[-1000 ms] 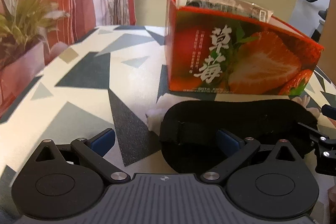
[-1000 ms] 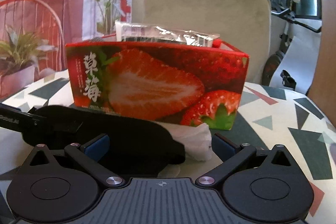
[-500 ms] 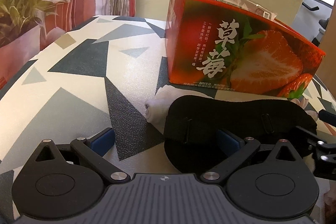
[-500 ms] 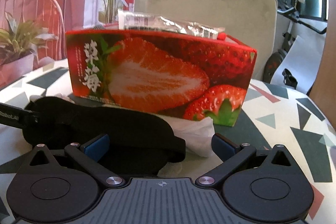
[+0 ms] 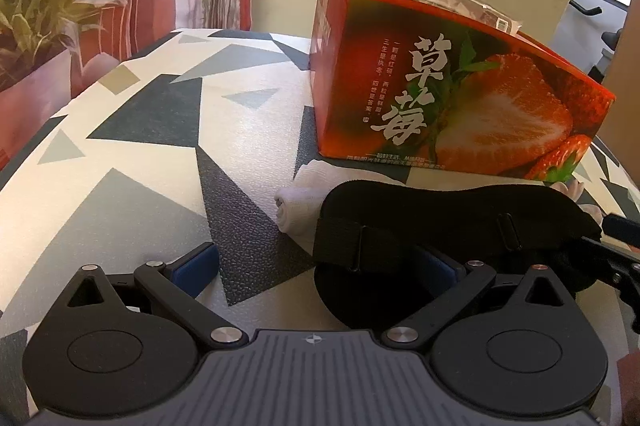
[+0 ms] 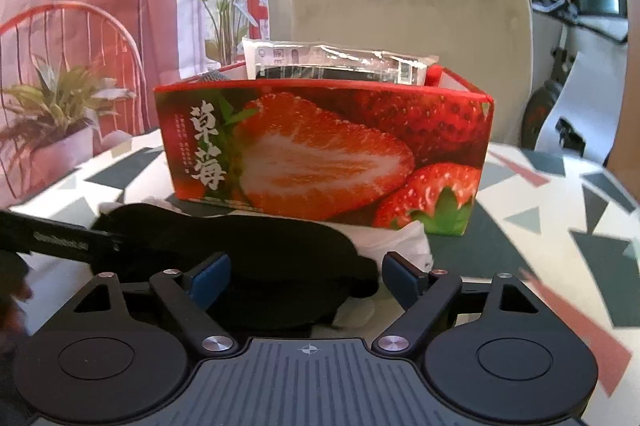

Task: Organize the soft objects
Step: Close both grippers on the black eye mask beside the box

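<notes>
Right gripper (image 6: 306, 280) closing around black eye mask (image 6: 256, 246), left gripper (image 5: 320, 266) wide (rolled towel (image 5: 298, 198) there only)

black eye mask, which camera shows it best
The left wrist view: the black eye mask shows nearly end to end, with its strap and buckle, lying on white cloth before the strawberry box. In the right wrist view its near part is hidden by that gripper's fingers and its far end by the other gripper.

Black eye mask (image 5: 452, 222) lies over white cloth (image 5: 298, 196) before strawberry box (image 5: 452, 106).
</notes>
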A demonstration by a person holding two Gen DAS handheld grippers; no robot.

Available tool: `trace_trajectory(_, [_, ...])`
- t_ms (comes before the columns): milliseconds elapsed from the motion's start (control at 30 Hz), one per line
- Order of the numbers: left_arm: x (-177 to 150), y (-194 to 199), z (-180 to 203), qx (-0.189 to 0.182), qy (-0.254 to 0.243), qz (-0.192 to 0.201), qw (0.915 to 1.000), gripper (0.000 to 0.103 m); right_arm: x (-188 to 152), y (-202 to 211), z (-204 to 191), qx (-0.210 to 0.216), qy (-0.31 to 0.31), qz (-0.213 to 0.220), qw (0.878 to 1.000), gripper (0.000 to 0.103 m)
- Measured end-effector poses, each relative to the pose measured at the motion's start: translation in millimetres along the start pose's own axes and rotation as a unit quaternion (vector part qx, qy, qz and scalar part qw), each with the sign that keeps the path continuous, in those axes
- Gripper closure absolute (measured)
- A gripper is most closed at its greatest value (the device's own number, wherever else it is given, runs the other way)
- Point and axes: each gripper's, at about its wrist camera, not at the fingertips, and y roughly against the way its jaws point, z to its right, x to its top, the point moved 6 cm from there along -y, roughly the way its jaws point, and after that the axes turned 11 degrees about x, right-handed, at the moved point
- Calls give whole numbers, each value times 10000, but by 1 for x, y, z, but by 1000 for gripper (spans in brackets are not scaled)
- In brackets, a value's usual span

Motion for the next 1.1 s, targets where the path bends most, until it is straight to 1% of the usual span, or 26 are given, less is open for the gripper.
trace_trajectory(167, [0,0,0,-16,-29,-1,10000,0,-4,1,0,351,-482,-198,9980,22])
trace_trajectory(267, [-1,0,1,-18,-39,13,10000,0,-8,-2,2,377,-663,-310,9966,23])
trace_trajectory(333, [-1,0,2,-10,-37,19,10000,0,-10,-3,5,419,-834,-323,9951,26])
trace_trajectory(433, [-1,0,2,-4,-36,22,10000,0,-11,-4,9,440,-1001,-329,9935,27])
trace_trajectory(500, [-1,0,2,-8,-38,25,10000,0,-9,-4,10,423,-982,-300,9938,32])
trace_trajectory(567, [-1,0,2,-10,-41,24,10000,0,-5,-4,10,379,-917,-231,9948,34])
trace_trajectory(800, [-1,1,3,-3,-47,34,10000,0,21,-4,12,344,-757,124,9965,36])
trace_trajectory(833, [-1,1,3,-2,-47,34,10000,0,24,-5,14,335,-754,154,9965,38])
trace_trajectory(900, [-1,1,3,-3,-45,35,10000,0,30,-8,16,342,-759,198,9963,44])
trace_trajectory(967, [-1,1,3,-3,-46,37,10000,0,34,-10,16,342,-725,248,9965,47])
trace_trajectory(1100, [-1,1,3,-2,-44,37,10000,0,31,-15,16,404,-763,200,9961,47])
